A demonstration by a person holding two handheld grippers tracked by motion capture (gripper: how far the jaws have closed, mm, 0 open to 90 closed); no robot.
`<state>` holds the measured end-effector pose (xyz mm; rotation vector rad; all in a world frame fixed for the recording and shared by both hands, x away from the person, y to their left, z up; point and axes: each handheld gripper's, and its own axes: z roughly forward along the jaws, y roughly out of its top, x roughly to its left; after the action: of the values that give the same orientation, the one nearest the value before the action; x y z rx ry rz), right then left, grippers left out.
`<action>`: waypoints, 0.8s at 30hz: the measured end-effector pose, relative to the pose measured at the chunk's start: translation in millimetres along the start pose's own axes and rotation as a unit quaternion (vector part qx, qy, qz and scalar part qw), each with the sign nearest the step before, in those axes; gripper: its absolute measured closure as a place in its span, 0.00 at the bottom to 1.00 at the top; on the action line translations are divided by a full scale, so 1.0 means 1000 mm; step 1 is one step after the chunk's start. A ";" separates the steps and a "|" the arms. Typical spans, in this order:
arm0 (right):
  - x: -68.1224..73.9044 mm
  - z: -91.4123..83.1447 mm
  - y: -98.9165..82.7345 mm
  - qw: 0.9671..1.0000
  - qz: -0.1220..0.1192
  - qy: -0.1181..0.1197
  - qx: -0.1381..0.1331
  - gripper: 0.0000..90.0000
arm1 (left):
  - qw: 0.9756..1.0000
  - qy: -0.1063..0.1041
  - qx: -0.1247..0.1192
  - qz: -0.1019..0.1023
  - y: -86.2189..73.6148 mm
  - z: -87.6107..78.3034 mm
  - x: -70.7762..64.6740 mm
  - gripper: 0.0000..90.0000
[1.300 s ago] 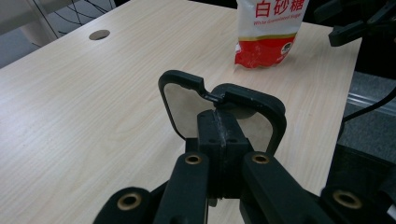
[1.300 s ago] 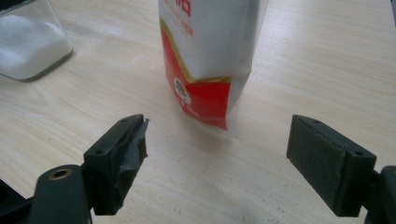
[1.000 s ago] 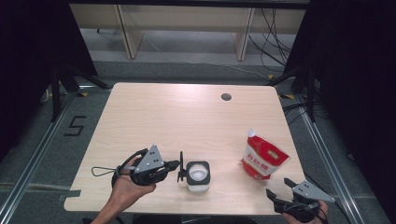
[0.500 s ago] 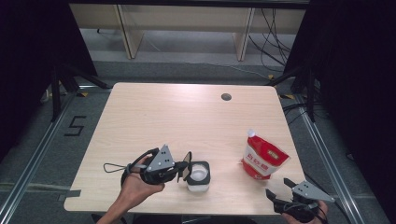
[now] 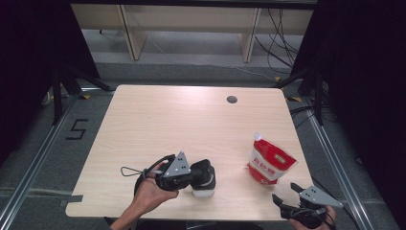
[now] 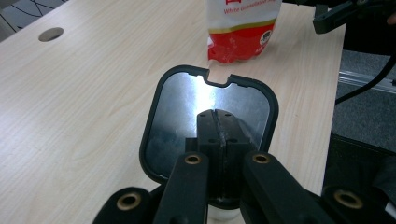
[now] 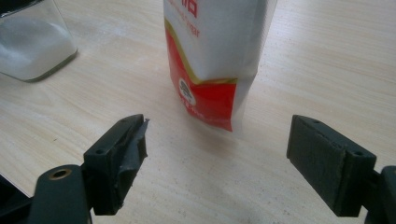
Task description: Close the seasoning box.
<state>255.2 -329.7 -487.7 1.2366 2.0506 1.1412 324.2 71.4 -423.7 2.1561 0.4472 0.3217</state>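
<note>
Since a second ago the left gripper (image 5: 203,173) has slid rightward across the table (image 5: 182,120) and now sits over the jar (image 5: 205,188); the lid (image 5: 205,168), which stood upright on edge beside the gripper then, now lies tipped over the jar's top. Nothing else has shifted — the right gripper (image 5: 286,195) and the pouch (image 5: 269,163) are where they were.

High view: the jar stands near the front edge, left of centre, its white lower part peeking out under the dark lid and the gripper. The red-and-white pouch stands upright well to its right, spout up. The right gripper rests at the front right corner, near the pouch and apart from it. A round cable hole (image 5: 231,99) sits far back.

Left gripper view: the jaws are pressed together, their tips (image 6: 215,122) low on the lid's (image 6: 177,112) shiny inner face — whether they pinch it I cannot tell. The lid blocks the jar mouth from sight. Beyond stand the pouch (image 6: 240,32) and, top right, the other gripper (image 6: 336,14).

Right gripper view: the jaws stand wide apart (image 7: 217,154) with bare table between them. The pouch (image 7: 210,60) stands just ahead. At top left the clear jar (image 7: 32,42) holds white powder.
</note>
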 end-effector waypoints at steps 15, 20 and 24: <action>0.000 0.000 0.000 1.000 -0.009 -0.005 -0.001 0.23 | 1.000 -0.007 0.012 -0.008 -0.005 0.015 -0.005 0.99; 0.000 0.000 0.000 1.000 -0.008 -0.004 -0.001 0.23 | 0.999 -0.020 -0.008 -0.031 -0.004 0.012 -0.003 0.84; 0.000 0.000 0.000 1.000 -0.008 -0.004 -0.001 0.23 | 0.998 -0.020 -0.025 -0.047 -0.005 0.004 0.001 0.66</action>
<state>255.3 -330.0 -487.4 1.2184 2.0491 1.1292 326.4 71.3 -429.9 2.0813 0.5098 0.2344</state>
